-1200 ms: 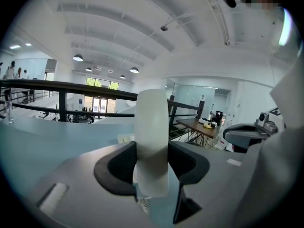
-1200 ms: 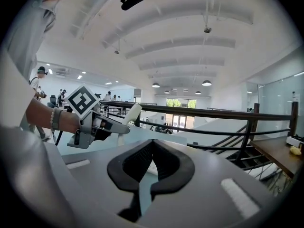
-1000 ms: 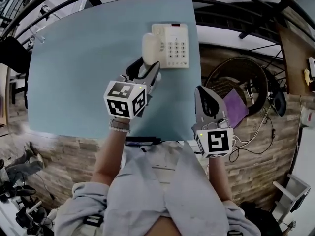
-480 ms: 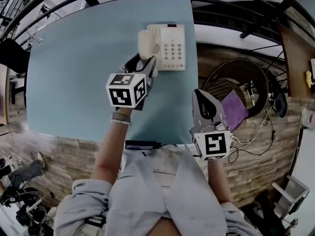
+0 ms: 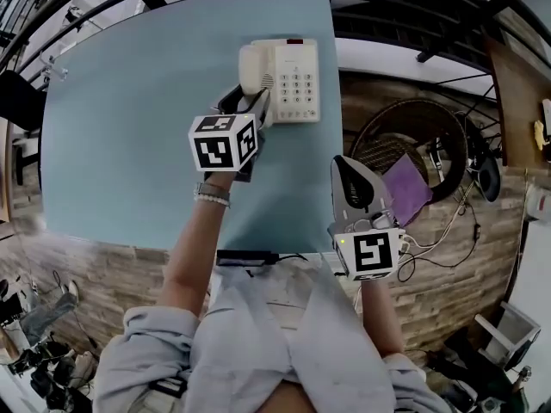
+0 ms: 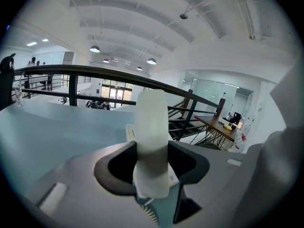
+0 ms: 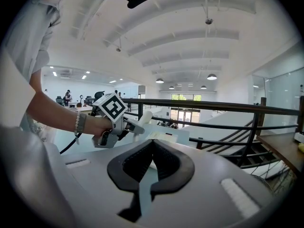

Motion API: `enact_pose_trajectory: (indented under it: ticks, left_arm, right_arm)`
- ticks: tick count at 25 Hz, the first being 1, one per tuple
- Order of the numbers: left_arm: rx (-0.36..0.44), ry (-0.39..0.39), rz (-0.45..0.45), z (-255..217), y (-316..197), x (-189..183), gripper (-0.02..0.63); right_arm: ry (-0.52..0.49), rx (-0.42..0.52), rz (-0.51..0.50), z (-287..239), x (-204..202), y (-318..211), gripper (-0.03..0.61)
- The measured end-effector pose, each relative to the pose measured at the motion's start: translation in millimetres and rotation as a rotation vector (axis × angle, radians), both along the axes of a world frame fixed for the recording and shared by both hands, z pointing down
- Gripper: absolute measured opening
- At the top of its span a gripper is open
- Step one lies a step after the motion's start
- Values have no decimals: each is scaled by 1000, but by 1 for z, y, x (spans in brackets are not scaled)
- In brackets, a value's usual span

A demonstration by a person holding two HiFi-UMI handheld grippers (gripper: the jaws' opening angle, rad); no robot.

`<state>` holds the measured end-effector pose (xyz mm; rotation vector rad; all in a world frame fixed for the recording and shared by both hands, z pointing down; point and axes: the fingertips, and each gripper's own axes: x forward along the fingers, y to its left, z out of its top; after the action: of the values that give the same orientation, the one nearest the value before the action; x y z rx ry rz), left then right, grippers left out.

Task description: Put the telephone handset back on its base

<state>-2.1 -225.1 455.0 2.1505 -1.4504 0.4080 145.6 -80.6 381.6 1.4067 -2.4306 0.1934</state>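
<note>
Table (image 5: 129, 136): pale blue top. The telephone sits at its far edge, towards the right corner.

Base (image 5: 298, 83): flat on the table, keypad up. Its cradle side is on the left.

Handset (image 5: 250, 65): lies lengthwise over that left side of the base, lined up with the cradle. From overhead it looks on the base or just above it. I cannot tell whether it is fully seated.

Your left gripper (image 6: 152, 151): the jaws are spread only as wide as the handset and are clamped on its lower part, one pad on each side. Its own view shows the handset standing up between the pads, with a corner of the base just behind it.

Your right gripper (image 7: 152, 148): the jaws are pressed together with nothing between them. It is held back near the table's near right edge, well apart from the telephone.

Cord (image 6: 150, 213): a bit of coil shows below the handset, hanging slack.

Progress, as a judgement: carrying and aligning are about done. What is left is to confirm the handset has dropped into the cradle, spread the left jaws and back off without dragging it. The main risk is lifting it out as you withdraw.
</note>
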Motion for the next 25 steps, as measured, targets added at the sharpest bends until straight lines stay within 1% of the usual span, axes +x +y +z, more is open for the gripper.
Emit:
enact_pose_trajectory:
  ticks: [6,15,21,25]
  left_arm:
    - [-20,25,-41,8,-14,-2,196]
    - [-33,37,-82,16,-34,-4,196]
    - [-46,27,-104,22,-43,-1,196]
    - [-56,19,-120,29,-47,0,195]
  right_arm:
    - [-4,-5,3,2,1,-1,6]
    - [-2,-26,3,5,0,-4,6]
    - [-10,-16,7,4,3,-5,6]
    - [-1,-28,13,7,6,-3,6]
